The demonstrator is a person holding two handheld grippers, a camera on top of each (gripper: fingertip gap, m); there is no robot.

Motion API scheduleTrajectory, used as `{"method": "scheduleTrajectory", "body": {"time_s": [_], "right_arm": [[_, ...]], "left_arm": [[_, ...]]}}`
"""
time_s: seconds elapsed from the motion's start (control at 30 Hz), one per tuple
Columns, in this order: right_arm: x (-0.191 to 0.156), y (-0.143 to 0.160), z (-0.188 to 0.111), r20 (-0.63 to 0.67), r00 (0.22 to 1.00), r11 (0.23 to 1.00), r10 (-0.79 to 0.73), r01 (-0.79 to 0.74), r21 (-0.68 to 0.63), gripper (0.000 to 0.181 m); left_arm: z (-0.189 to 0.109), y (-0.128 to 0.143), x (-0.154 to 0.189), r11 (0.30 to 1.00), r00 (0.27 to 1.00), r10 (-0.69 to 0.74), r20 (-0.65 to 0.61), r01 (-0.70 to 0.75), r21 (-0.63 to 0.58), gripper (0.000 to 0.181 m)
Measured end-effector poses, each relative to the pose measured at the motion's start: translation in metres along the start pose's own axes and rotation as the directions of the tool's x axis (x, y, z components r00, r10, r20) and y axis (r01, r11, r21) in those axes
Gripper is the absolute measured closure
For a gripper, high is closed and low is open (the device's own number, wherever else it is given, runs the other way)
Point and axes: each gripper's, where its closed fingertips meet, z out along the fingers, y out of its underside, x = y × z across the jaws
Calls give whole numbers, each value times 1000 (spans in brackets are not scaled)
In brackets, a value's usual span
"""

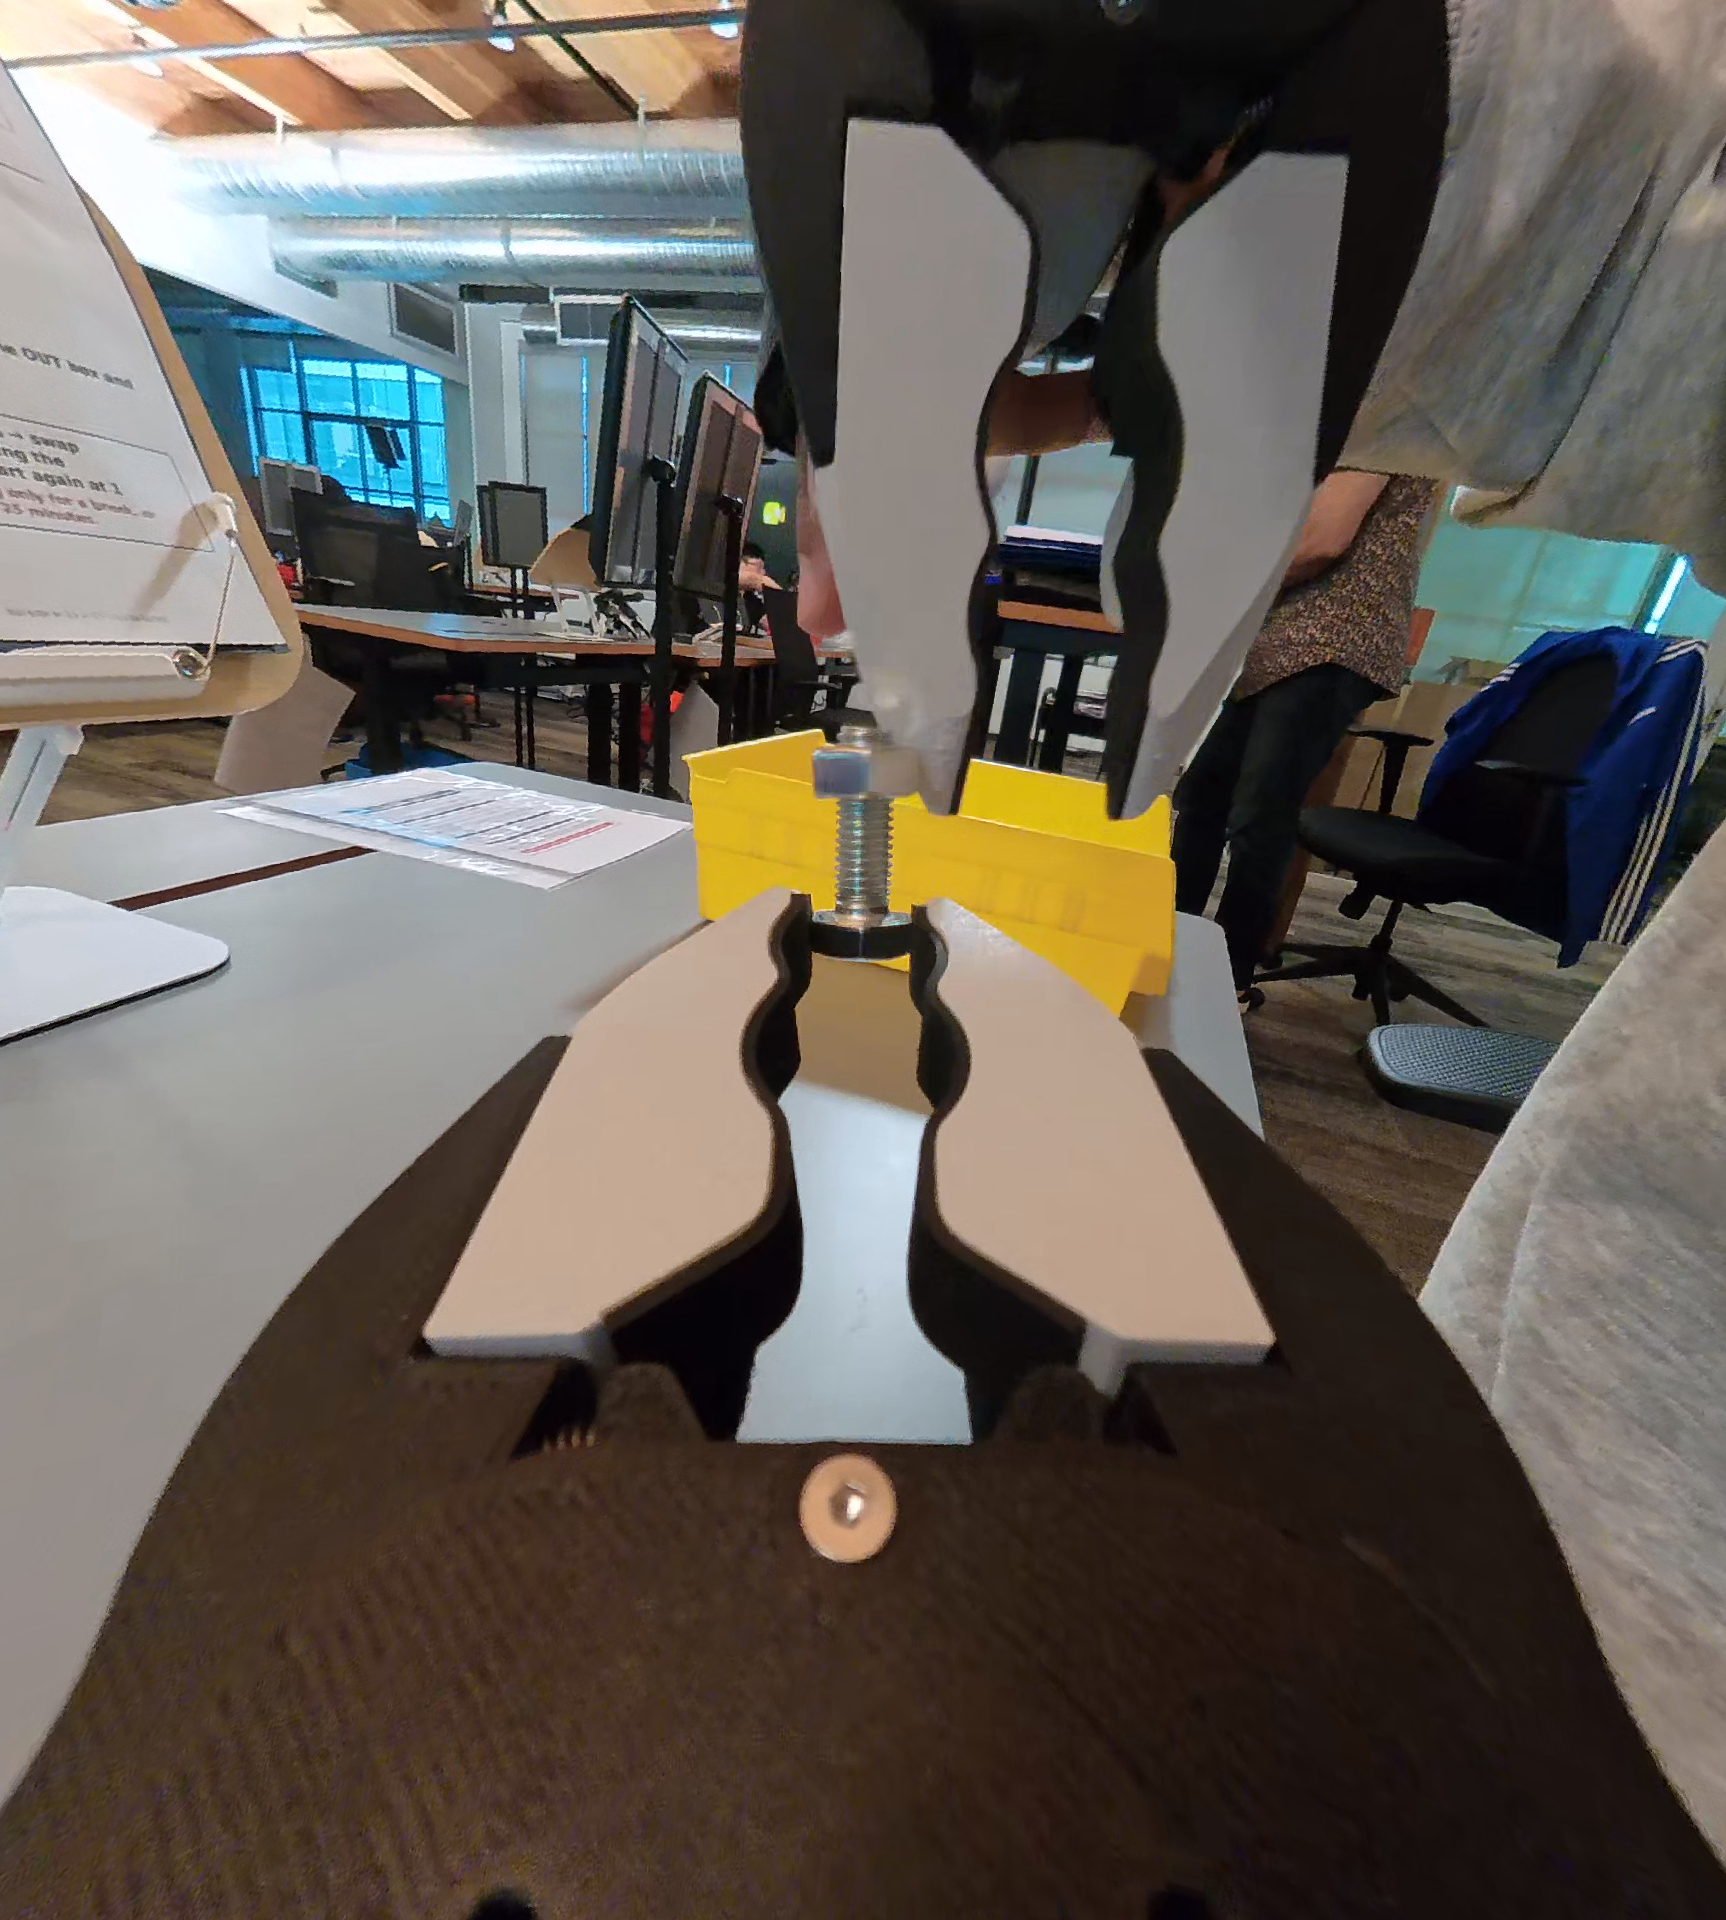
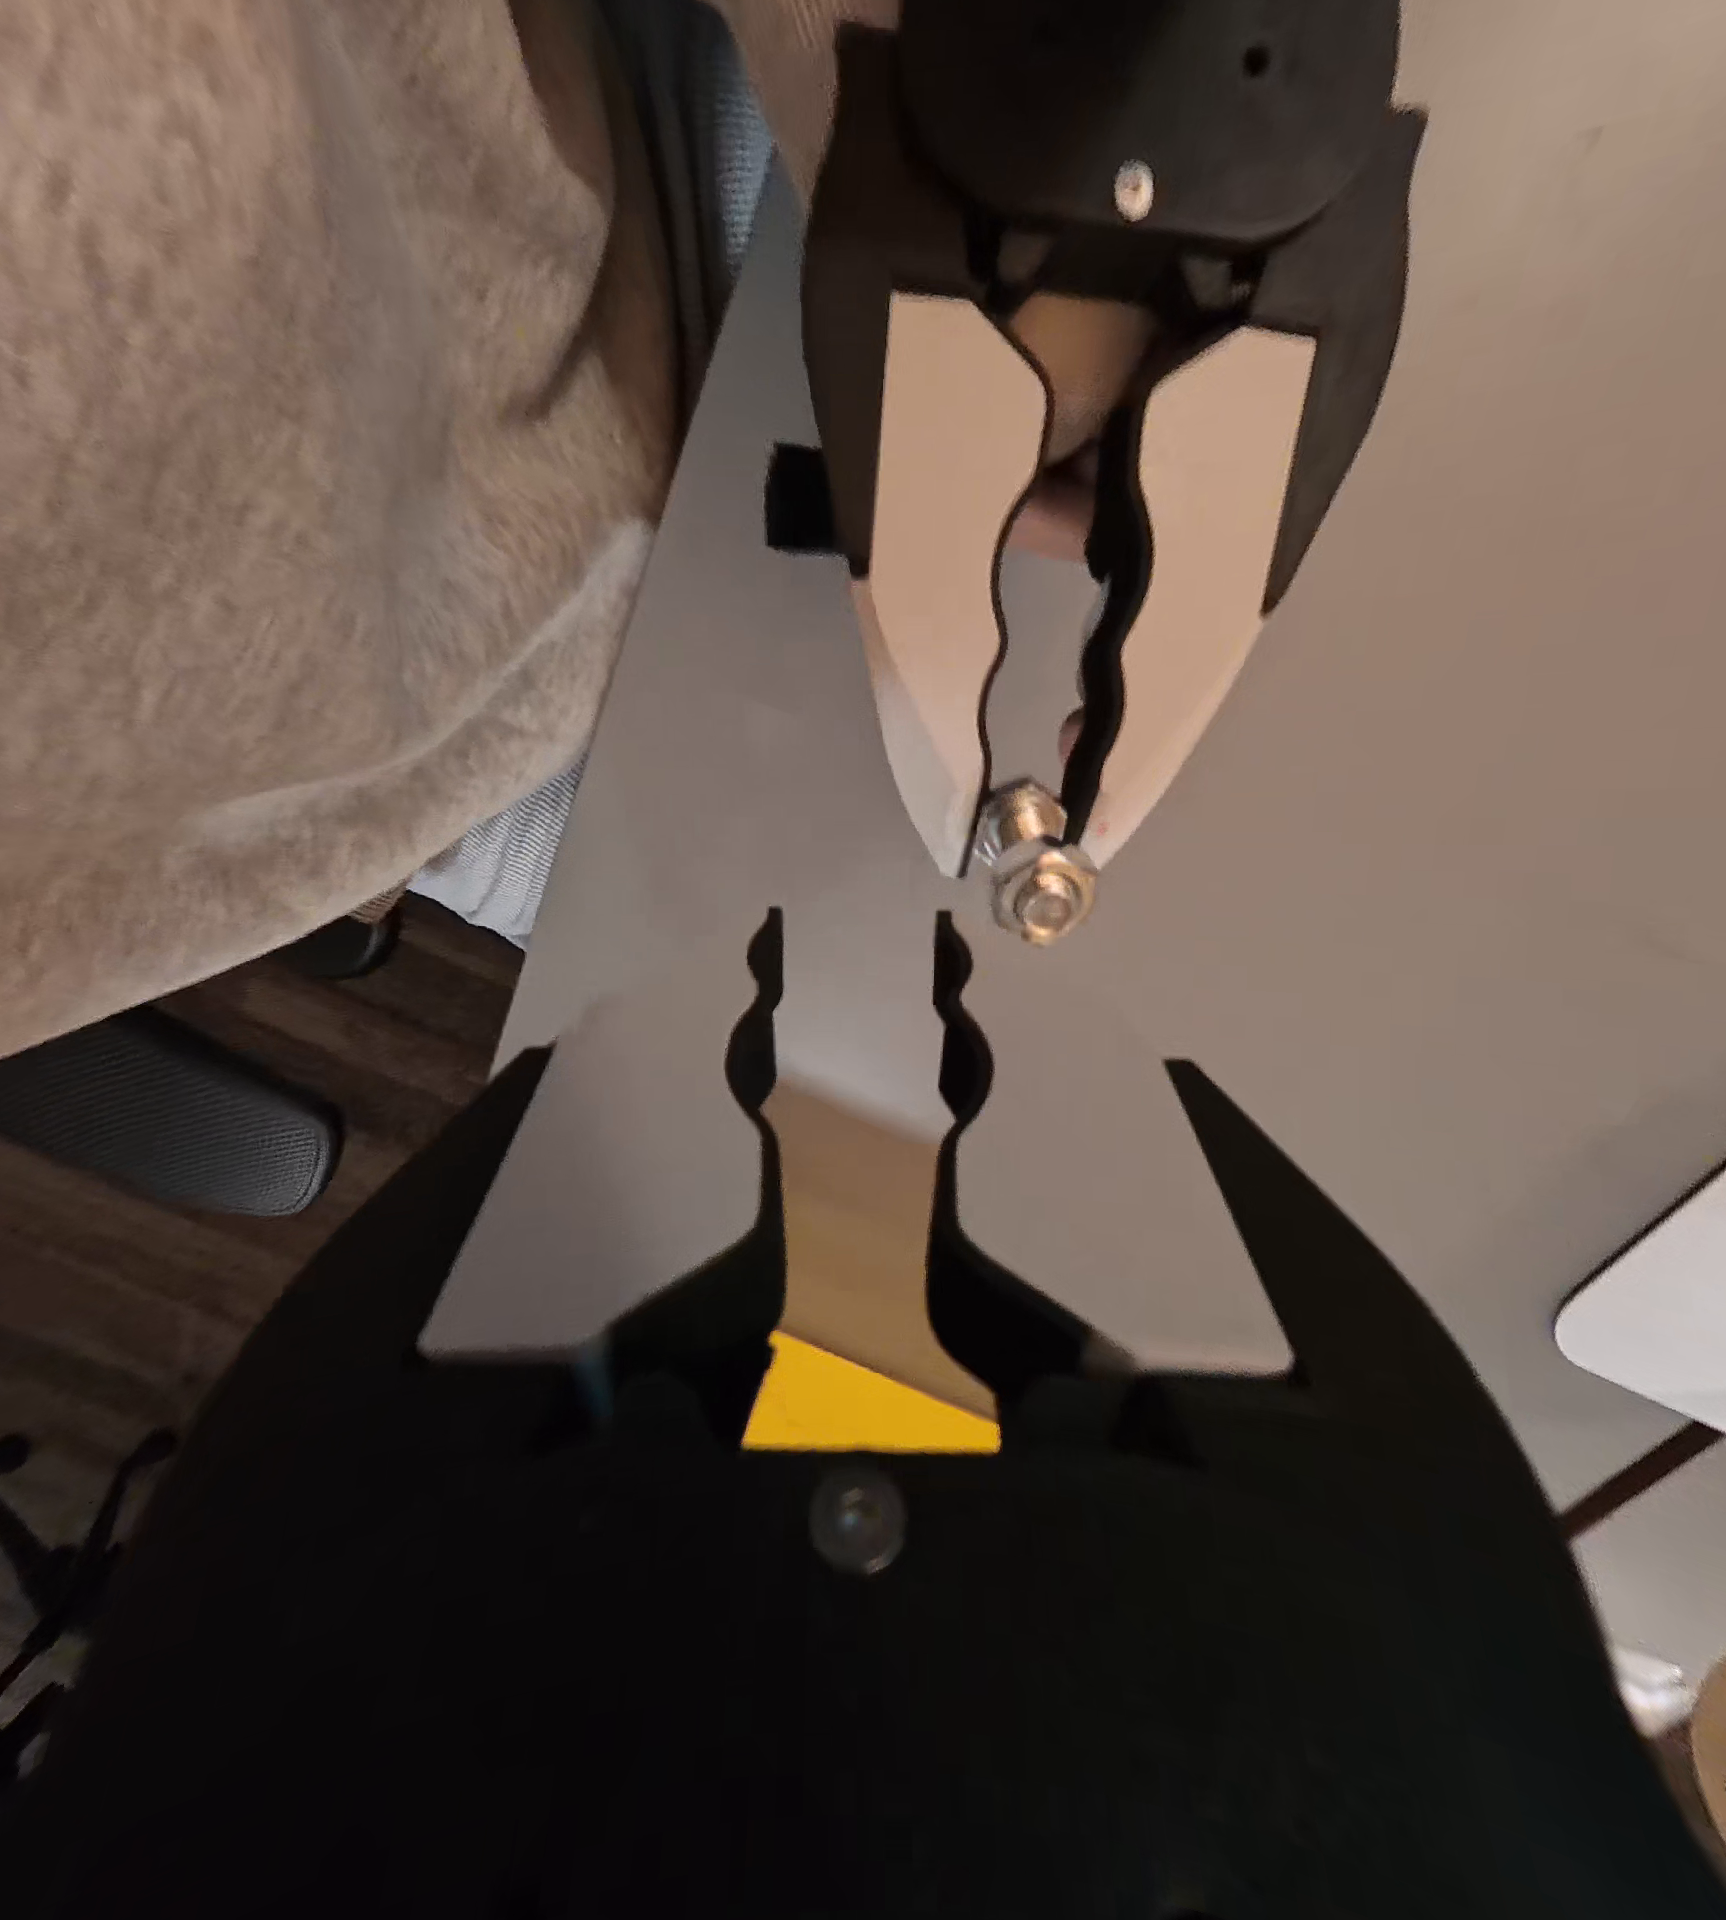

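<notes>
My left gripper [image 1: 859, 920] is shut on the head of a silver bolt [image 1: 864, 852] and holds it upright over the grey table [image 1: 267, 1091]. A silver nut [image 1: 843, 774] sits at the top of the bolt's thread. My right gripper [image 1: 1035, 805] comes down from above, open and empty, with one fingertip [image 1: 926, 784] right beside the nut. In the right wrist view my right gripper [image 2: 857, 920] is open, and the left gripper [image 2: 1030, 842] holds the bolt with the nut [image 2: 1041, 899] just past my right-hand fingertip.
A yellow bin [image 1: 1025, 873] stands on the table behind the bolt. A white document stand [image 1: 59, 966] and a printed sheet [image 1: 464, 821] are on the left. A grey sleeve [image 1: 1617, 312] fills the right. Office chairs and a blue jacket [image 1: 1565, 779] are beyond.
</notes>
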Motion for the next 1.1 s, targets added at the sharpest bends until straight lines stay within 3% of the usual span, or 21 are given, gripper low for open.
{"method": "scheduleTrajectory", "body": {"time_s": [0.13,0.4,0.57,0.67,0.73,0.93,1.1], "right_arm": [[3,-15,-6,-20,1000,997,-15,17,77,151],[6,-19,-9,-48,999,995,-20,25,93,146],[16,-3,-2,-107,994,1000,-25,23,-13,140],[12,11,2,-70,998,998,-3,-2,-67,143],[4,9,2,-24,1000,999,16,-18,-49,153],[3,-16,-7,-47,999,997,-14,17,72,148],[17,8,-3,-112,994,999,2,-7,-47,139]], "left_arm": [[0,1,-1,1000,1000,5,4,-5,-4,163],[-1,1,-1,1000,1000,4,-2,-4,-4,163],[2,-1,7,1000,1000,18,-21,-17,9,163],[0,0,2,1000,1000,20,0,-20,-1,162],[0,0,-1,1000,1000,11,13,-11,1,162],[1,2,3,1000,1000,14,-3,-14,-7,162],[0,-4,4,1000,1000,7,-12,-6,24,163]]}}
